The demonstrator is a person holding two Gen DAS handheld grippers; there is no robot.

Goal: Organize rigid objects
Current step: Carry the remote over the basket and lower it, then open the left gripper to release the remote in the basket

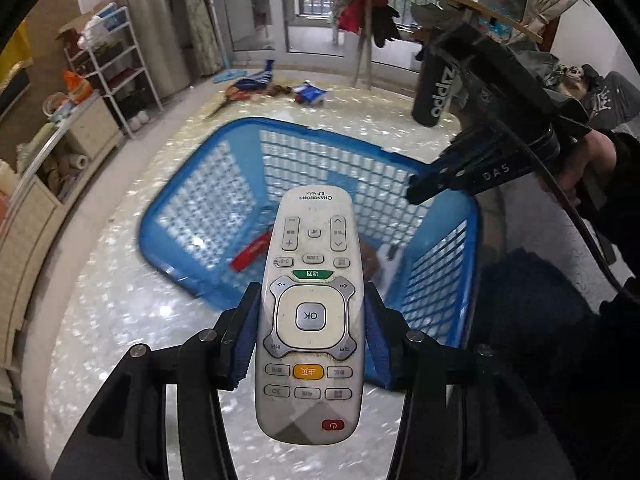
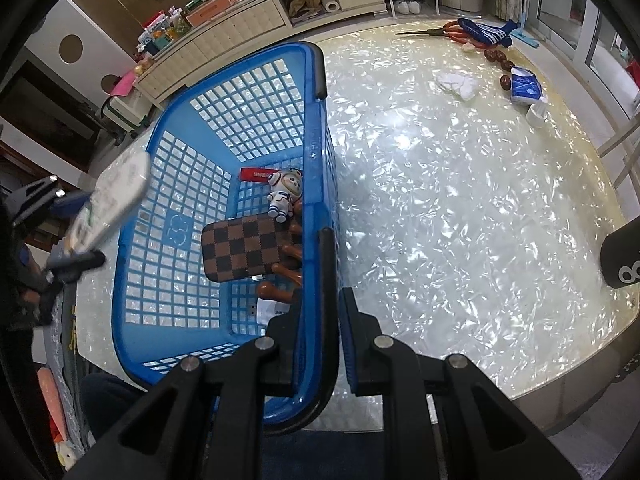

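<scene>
Left claw point(image 1: 312, 330) clamped on remote point(image 1: 310, 312) above blue basket point(image 1: 192, 184), right claw point(image 2: 334, 340) gripping basket rim.

My remote point(image 1: 312, 308) hides most of the basket point(image 1: 200, 216) floor behind it in the left wrist view; the basket itself is blurred. At nine o'clock in the right wrist view the remote point(image 2: 110, 200) is smeared, its buttons unreadable. A black cylinder point(image 2: 622, 258) at three o'clock is cut off by the edge. The white card point(image 2: 272, 310) under my right pad is half covered.
</scene>
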